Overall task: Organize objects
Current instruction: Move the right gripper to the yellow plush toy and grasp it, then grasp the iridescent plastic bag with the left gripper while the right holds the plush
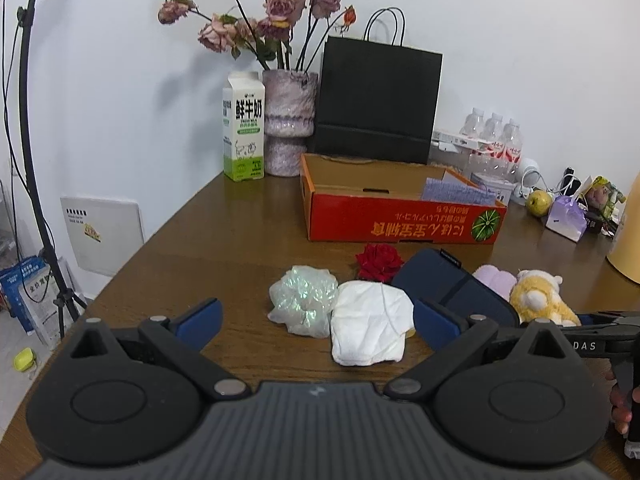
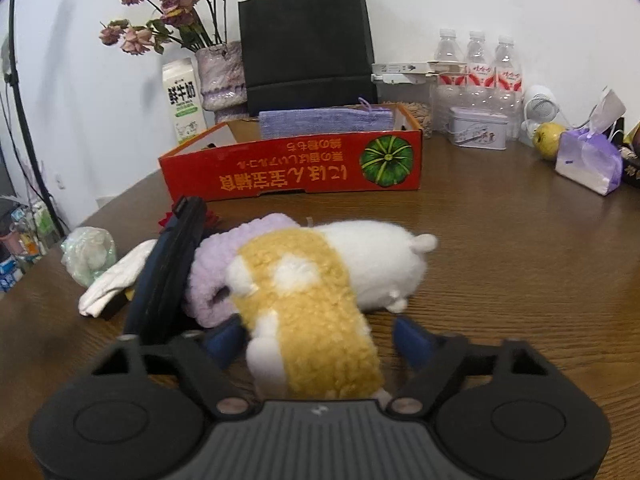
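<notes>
A red cardboard box [image 1: 400, 220] [image 2: 280, 172] lies open on the brown table, with a purple cloth [image 2: 324, 122] inside. In front of it lie a clear plastic bag [image 1: 304, 300], a white cloth [image 1: 370, 324], a red rose [image 1: 378, 262], a dark blue pouch [image 1: 452, 284] [image 2: 168, 272], a lilac plush [image 2: 224, 272] and a yellow-and-white plush toy [image 2: 316, 300] [image 1: 536, 296]. My left gripper [image 1: 316, 320] is open, just short of the bag and white cloth. My right gripper [image 2: 320, 336] is open with its fingers on either side of the plush toy's rear end.
At the back stand a milk carton [image 1: 244, 128], a vase of dried roses [image 1: 288, 120], a black paper bag [image 1: 376, 100], water bottles [image 2: 478, 68], a tin [image 2: 478, 132], a green fruit [image 2: 548, 140] and a tissue pack [image 2: 588, 164]. The table edge curves away at left.
</notes>
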Available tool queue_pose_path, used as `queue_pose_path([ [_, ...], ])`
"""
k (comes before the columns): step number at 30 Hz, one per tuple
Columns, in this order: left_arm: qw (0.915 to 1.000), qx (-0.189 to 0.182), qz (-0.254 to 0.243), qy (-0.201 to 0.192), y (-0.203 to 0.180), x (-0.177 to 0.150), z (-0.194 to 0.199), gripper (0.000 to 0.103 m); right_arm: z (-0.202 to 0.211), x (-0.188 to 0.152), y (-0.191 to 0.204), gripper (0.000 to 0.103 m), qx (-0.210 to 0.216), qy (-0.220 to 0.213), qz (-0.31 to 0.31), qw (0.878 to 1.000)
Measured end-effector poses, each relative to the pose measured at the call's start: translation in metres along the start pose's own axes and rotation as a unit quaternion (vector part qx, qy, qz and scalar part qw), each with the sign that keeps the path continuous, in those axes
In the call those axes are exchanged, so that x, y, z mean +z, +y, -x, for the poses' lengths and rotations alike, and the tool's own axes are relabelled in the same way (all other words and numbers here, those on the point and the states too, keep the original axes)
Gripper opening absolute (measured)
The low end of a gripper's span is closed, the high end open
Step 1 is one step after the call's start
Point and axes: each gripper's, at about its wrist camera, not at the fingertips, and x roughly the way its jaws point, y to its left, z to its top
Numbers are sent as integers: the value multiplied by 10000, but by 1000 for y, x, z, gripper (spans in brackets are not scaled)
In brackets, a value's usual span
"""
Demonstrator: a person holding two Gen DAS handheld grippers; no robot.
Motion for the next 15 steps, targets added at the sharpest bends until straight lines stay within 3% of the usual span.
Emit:
queue_pose_path([
  [1, 10000, -2, -1, 20, 0, -1, -2, 103, 0, -1, 0, 52, 51, -7, -5, 10000],
  [4, 10000, 7, 5, 81, 0, -3, -6, 103, 3, 0, 1, 49, 57, -105, 20, 9999],
  [10, 9998, 89, 54, 153, 5, -3, -15, 103, 25, -4, 7, 47, -139, -756, 198, 9968],
  [15, 9994, 160, 66, 293, 11, -4, -30, 103, 47, -9, 15, 47, -471, -1457, 397, 9874],
])
